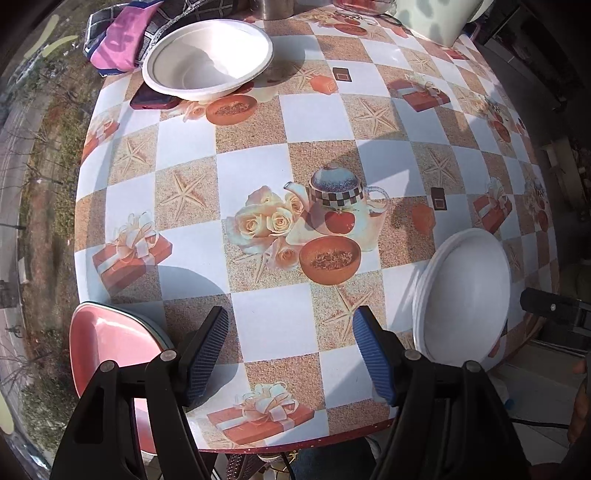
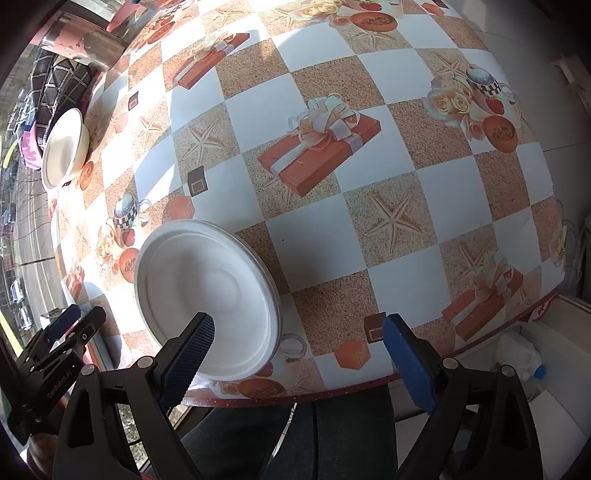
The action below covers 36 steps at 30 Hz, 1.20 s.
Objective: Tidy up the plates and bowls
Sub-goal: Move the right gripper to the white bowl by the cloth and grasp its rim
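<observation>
A white bowl stands at the table's far left, also small at the left of the right wrist view. A white plate lies at the near right edge, large in the right wrist view. A pink plate on a stack sits at the near left corner. My left gripper is open and empty above the near edge, between the pink and white plates. My right gripper is open and empty, its left finger over the white plate's near rim.
A patterned oilcloth covers the table. A dark phone lies under the bowl's near edge. Folded cloth and a metal pot stand at the far edge. A white container stands at the back right.
</observation>
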Motion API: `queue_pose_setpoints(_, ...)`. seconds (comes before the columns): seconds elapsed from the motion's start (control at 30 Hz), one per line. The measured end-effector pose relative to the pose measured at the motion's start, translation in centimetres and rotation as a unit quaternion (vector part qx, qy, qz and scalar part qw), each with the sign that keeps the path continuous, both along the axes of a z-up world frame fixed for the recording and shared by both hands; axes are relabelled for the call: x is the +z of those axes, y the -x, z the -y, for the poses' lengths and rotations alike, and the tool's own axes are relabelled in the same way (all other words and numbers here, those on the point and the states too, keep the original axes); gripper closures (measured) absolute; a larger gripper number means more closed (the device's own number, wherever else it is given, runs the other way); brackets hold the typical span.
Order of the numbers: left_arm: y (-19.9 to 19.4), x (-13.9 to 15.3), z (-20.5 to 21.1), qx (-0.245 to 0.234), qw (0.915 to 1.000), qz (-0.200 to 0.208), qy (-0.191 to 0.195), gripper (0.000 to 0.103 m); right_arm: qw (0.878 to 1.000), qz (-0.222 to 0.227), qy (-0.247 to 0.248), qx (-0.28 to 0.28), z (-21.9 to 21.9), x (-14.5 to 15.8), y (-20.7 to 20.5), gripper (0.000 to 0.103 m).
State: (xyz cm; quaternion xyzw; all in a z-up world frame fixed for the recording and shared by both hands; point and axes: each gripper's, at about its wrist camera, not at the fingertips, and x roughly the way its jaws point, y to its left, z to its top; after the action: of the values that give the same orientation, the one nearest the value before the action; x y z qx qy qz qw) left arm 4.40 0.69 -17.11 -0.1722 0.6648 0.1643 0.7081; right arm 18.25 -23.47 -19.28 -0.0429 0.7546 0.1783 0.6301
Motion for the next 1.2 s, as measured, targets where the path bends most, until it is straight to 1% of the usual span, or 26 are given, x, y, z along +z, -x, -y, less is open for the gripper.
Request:
queue_pose_setpoints(0.13, 0.2, 1.0, -2.4, 0.034, 0.9993, 0.012, -0.001, 0.029, 0.999, 0.004, -0.011, 0.029, -2.7, 1.0, -0.8, 0.01)
queue_pose_setpoints(0.23, 0.0, 2.2, -4.7, 0.066, 0.9974, 0.029, -0.001, 0.029, 0.998, 0.007, -0.027, 0.056, -5.4, 2.1, -1.4, 0.01)
queue_pose_setpoints(0.4, -1.6, 4.5, -8.9, 0.106, 0.9926, 0.057, -0.02, 0.029, 0.993, 0.014, -0.053, 0.106, -10.6, 4.0, -2.3, 0.01)
queue_pose_setpoints(0.5, -2.8, 5.6, -11.8, 0.134, 0.9878, 0.071, -0.036, 0.029, 0.99, 0.014, -0.07, 0.119, -14.0, 4.9, -3.2, 0.01)
queue_pose_setpoints(0.6, -4.1, 6.1, -14.4, 0.154, 0.9838, 0.081, -0.045, 0.028, 0.989, 0.015, -0.086, 0.115, -17.6, 5.4, -3.5, 0.01)
queue_pose_setpoints(0.77, -6.5, 5.2, -17.4, 0.161, 0.9815, 0.077, -0.071, 0.027, 0.99, 0.008, -0.108, 0.087, -21.8, 4.7, -5.3, 0.01)
queue_pose_setpoints(0.97, -8.7, 2.3, -20.2, 0.165, 0.9815, 0.061, -0.075, 0.027, 0.991, 0.018, -0.114, 0.064, -25.4, 2.2, -7.5, 0.01)
queue_pose_setpoints(1.07, -9.7, 1.2, -21.0, 0.169, 0.981, 0.055, -0.077, 0.027, 0.99, 0.013, -0.122, 0.064, -26.8, 0.4, -7.9, 0.01)
queue_pose_setpoints(1.2, -11.2, 0.4, -21.3, 0.146, 0.9829, 0.054, -0.098, 0.027, 0.989, 0.023, -0.124, 0.079, -28.6, -1.1, -8.3, 0.01)
